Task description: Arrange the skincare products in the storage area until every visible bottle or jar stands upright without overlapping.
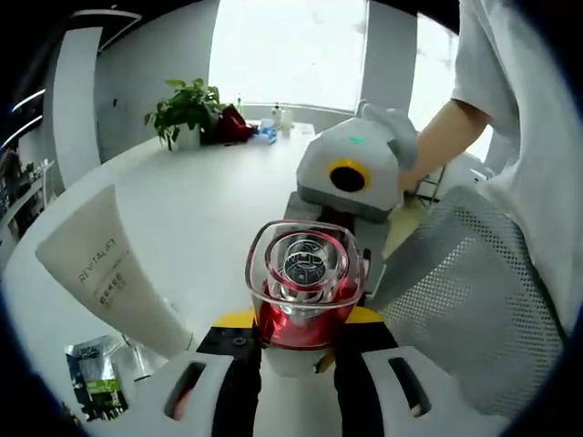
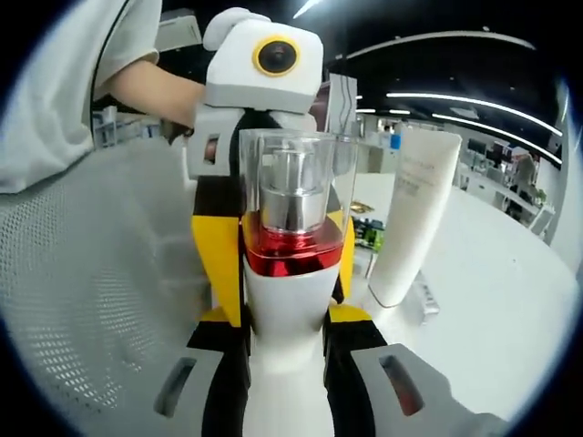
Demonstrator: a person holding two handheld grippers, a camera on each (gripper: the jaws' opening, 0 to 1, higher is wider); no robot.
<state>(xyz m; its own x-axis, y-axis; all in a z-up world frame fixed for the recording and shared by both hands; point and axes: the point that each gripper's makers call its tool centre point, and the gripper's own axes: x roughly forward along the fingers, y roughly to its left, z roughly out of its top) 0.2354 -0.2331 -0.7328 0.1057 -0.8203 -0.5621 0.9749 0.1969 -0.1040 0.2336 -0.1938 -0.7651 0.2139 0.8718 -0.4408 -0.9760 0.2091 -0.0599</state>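
Gripping red bottle w/ clear square cap between both grippers, left & right closed on white body; slick, rigid, probably top-heavy; cream tube at 9 o'clock.

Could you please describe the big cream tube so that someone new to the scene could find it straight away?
Start from the white table. The cream tube stands on it, cap down, beside the red bottle with a clear cap held between the grippers. It is tall, flat and printed with lettering, unlike the small dark sachet nearby.
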